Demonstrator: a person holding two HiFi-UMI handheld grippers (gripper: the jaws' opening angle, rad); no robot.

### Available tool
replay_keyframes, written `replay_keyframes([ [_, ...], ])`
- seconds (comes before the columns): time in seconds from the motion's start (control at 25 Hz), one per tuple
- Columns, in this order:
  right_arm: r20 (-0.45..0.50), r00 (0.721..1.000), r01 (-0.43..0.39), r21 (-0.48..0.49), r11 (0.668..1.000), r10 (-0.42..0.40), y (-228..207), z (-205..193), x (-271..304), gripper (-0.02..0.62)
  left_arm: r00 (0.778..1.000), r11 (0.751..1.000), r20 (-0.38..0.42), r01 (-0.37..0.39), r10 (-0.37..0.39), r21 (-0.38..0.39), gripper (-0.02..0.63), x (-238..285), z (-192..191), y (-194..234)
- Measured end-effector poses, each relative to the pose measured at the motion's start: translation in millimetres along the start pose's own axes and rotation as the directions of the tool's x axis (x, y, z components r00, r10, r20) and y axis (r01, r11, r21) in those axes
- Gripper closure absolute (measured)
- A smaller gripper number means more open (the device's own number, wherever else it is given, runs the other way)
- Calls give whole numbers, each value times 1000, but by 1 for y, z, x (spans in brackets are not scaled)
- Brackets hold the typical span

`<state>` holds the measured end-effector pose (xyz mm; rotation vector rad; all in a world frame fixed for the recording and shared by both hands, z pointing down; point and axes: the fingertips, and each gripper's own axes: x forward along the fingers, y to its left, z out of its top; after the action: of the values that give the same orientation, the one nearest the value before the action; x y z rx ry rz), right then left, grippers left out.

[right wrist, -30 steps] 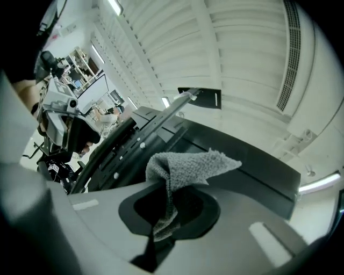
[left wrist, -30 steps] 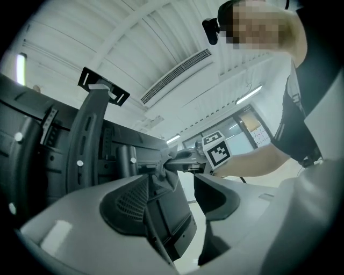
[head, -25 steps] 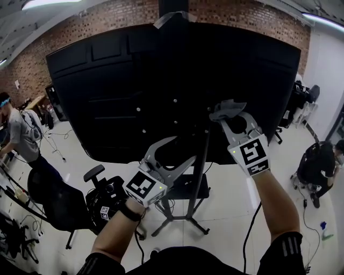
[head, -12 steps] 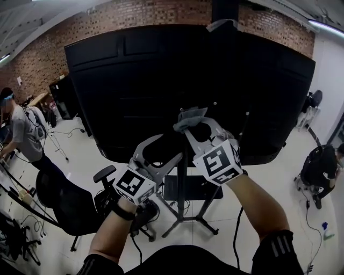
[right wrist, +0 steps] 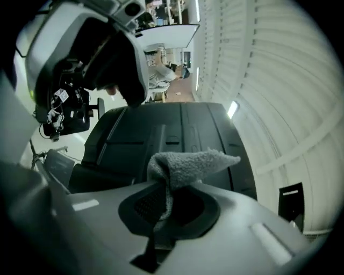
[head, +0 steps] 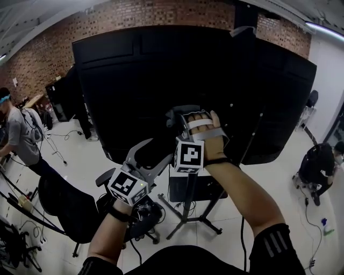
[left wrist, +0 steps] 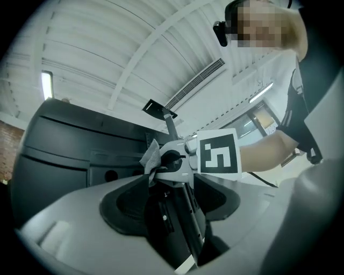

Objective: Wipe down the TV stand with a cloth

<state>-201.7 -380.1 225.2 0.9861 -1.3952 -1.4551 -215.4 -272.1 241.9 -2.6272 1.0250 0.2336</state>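
At the far left of the head view a person (head: 20, 131) in a grey shirt was seen standing on the glossy pale floor (head: 75, 156), with a black swivel chair (head: 62, 207) nearer the camera. A rough red-brick wall (head: 134, 16) was seen behind. The left gripper (head: 156, 156) was held low in front of the TV (head: 123, 80), whose broad, matt black moulded back filled the middle of the scene. In the left gripper view, the jaws of that gripper (left wrist: 171, 197) were seen standing apart, their dark rounded pads clamped on nothing; only the slim black column of the stand (left wrist: 180, 225) was seen through the gap, farther off. In the head view the stand (head: 187, 207) was shown as a thin upright pole with a flat dark shelf and splayed legs set on the floor, directly under the TV. Just right of the left gripper, the right gripper (head: 180, 117) was raised against the TV's back, above the pole. In the right gripper view its jaws (right wrist: 169, 207) were seen closed on the cloth (right wrist: 188, 164), a soft grey, nubby terry piece folded to a point above the pads. The cloth (head: 174, 114) was shown near the TV's back; contact could not be told. At the far right another person (head: 320, 161) in dark clothes was seen low on the floor.
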Motion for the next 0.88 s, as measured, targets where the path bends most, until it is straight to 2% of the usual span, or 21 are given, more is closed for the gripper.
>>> replay_keyframes([
  [0.12,-43,999,-15,-106,994,11,5,4,10,572,1000,1000,-4,1,-1,-6,319,-9,-6,10],
  [0.32,-100,994,-63,-182,981,46,9,4,30,572,1000,1000,-5,6,-6,-29,319,-16,-10,20],
  [0.68,-110,988,-125,-128,984,111,9,21,43,574,1000,999,-2,8,-8,-47,319,-29,-18,29],
  [0.88,-85,989,-127,-111,986,118,5,34,44,574,1000,998,-10,-16,15,-53,318,-44,-14,35],
])
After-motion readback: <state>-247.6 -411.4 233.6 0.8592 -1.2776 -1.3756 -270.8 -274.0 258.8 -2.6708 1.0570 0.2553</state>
